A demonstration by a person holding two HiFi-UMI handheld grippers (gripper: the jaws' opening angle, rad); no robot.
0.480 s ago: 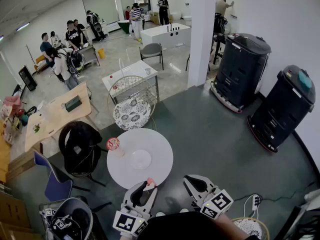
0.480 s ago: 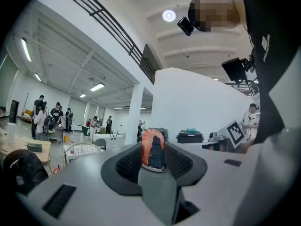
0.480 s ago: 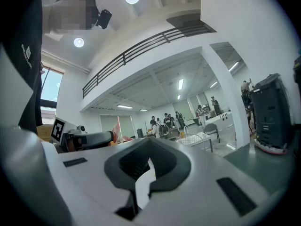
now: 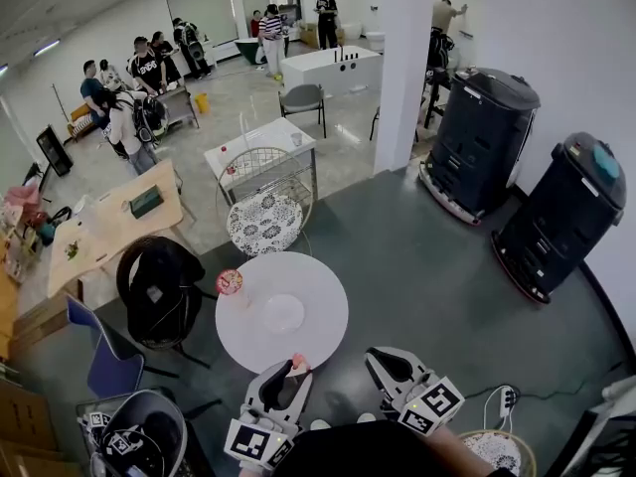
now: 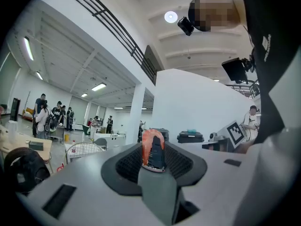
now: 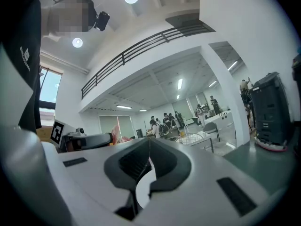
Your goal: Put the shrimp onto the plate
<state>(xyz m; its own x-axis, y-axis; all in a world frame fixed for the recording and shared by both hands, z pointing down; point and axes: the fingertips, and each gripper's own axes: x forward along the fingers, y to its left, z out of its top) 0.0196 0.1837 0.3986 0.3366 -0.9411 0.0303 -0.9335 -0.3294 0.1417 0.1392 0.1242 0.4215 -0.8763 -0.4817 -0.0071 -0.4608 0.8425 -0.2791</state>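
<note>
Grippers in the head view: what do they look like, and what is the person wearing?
The left gripper and right gripper match: light grey moulded shells with dark ribbed pads set in a black recess. Each carries a white cube with black square markers at its rear. The person wears a black top.
</note>
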